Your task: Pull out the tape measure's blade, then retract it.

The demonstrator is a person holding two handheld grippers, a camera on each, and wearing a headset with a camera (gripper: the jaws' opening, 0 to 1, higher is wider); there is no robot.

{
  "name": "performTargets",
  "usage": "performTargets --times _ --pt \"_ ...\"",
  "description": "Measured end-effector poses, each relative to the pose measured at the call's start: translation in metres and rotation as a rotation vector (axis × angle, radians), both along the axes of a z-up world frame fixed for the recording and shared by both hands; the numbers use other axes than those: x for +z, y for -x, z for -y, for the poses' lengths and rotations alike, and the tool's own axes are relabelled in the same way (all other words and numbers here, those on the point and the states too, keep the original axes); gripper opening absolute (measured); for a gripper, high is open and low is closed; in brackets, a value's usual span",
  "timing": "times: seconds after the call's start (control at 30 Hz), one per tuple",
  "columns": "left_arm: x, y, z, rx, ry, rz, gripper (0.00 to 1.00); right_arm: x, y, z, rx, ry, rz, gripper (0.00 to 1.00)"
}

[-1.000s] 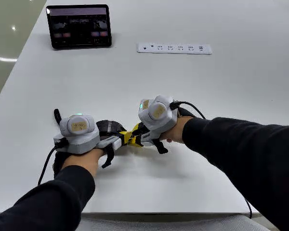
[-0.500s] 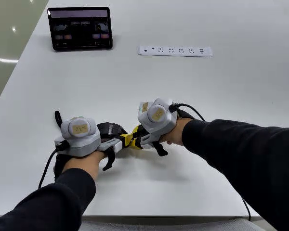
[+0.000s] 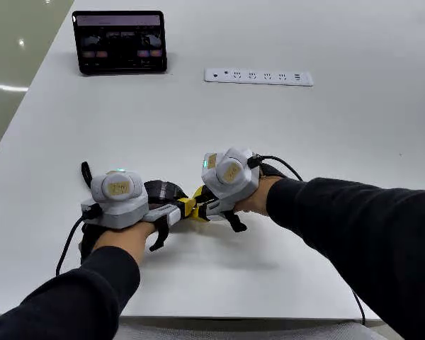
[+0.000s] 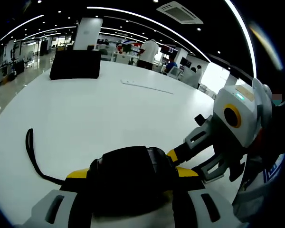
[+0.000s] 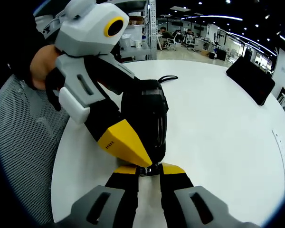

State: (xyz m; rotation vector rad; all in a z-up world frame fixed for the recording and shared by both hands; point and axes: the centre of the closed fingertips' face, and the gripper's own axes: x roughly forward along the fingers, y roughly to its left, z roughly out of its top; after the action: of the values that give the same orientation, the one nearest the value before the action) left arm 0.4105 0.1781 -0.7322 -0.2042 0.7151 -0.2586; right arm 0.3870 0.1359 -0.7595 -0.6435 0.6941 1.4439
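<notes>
On tape measure, left gripper and right gripper tip-to-tip

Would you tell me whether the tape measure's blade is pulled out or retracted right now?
Retracted, or nearly: the right hand-held gripper pinches the blade tip right at the tape measure case, with no blade length showing.

Big white table, matte top. A dark tablet is propped upright at the far left, and a white power strip lies flat to its right, well apart from it. Glossy grey-green floor off the table's left edge, with ceiling lights reflected in it. Open-plan hall: dark ceiling with long light strips and spots, a ceiling air-con vent, a white pillar, people standing near far desks. Grey mesh chair at the table's near edge
</notes>
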Motion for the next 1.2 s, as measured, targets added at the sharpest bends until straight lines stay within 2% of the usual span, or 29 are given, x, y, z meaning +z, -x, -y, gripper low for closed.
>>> performTargets --times 0.07,0.17,0.23,0.33,0.4,0.43,0.53,0.6,0.67,0.7,0.73,0.8,0.83,0.9,0.93,0.97,1.0,1.1,1.2 --pt "0.002 0.000 0.000 -0.011 -0.020 0.011 0.64 0.000 -0.001 0.000 -0.006 0.001 0.003 0.14" --pt "0.005 -0.002 -0.002 -0.002 -0.007 0.011 0.65 0.001 -0.003 0.001 -0.015 -0.002 0.017 0.17" --pt "0.008 -0.003 -0.007 0.015 0.005 0.015 0.70 0.001 -0.006 0.005 -0.027 0.005 0.026 0.19" --pt "0.016 -0.006 -0.009 0.013 0.065 0.031 0.83 0.005 -0.010 0.012 -0.065 0.001 0.021 0.24" --pt "0.019 -0.007 -0.011 0.009 0.072 0.037 1.00 0.006 -0.011 0.016 -0.081 0.002 0.020 0.27" --pt "0.023 -0.007 -0.007 -0.030 0.088 0.052 1.00 0.006 -0.010 0.020 -0.081 0.003 0.020 0.28" --pt "0.028 -0.004 -0.005 -0.108 0.067 0.081 1.00 0.007 -0.008 0.027 -0.093 0.008 0.013 0.32" --pt "0.029 0.003 -0.003 -0.165 0.059 0.073 1.00 0.010 -0.009 0.033 -0.114 -0.003 0.007 0.37" --pt "0.033 0.007 0.000 -0.232 0.044 0.097 1.00 0.016 -0.009 0.038 -0.150 -0.024 -0.014 0.42" --pt "0.033 0.010 0.002 -0.249 0.050 0.088 1.00 0.018 -0.011 0.040 -0.163 -0.027 -0.011 0.45" --pt "0.031 0.016 0.004 -0.266 0.061 0.059 1.00 0.020 -0.011 0.043 -0.174 -0.027 -0.010 0.47" --pt "0.034 0.016 0.001 -0.277 0.045 0.084 1.00 0.024 -0.012 0.047 -0.193 -0.035 -0.017 0.52" --pt "0.037 0.017 0.002 -0.290 0.057 0.102 1.00 0.028 -0.013 0.050 -0.207 -0.051 -0.013 0.52" --pt "0.039 0.020 0.001 -0.292 0.066 0.093 1.00 0.033 -0.015 0.053 -0.226 -0.065 -0.006 0.53" --pt "0.035 0.022 -0.002 -0.304 0.051 0.077 1.00 0.037 -0.017 0.057 -0.246 -0.076 -0.003 0.54" --pt "0.034 0.024 -0.002 -0.313 0.056 0.070 0.99 0.040 -0.017 0.058 -0.250 -0.085 -0.003 0.55" --pt "0.036 0.025 -0.003 -0.315 0.071 0.080 1.00 0.044 -0.018 0.062 -0.262 -0.095 0.002 0.56" --pt "0.038 0.028 -0.007 -0.321 0.069 0.088 1.00 0.053 -0.017 0.071 -0.281 -0.115 0.018 0.58" --pt "0.038 0.031 -0.012 -0.337 0.054 0.074 1.00 0.058 -0.015 0.084 -0.293 -0.125 0.032 0.60"
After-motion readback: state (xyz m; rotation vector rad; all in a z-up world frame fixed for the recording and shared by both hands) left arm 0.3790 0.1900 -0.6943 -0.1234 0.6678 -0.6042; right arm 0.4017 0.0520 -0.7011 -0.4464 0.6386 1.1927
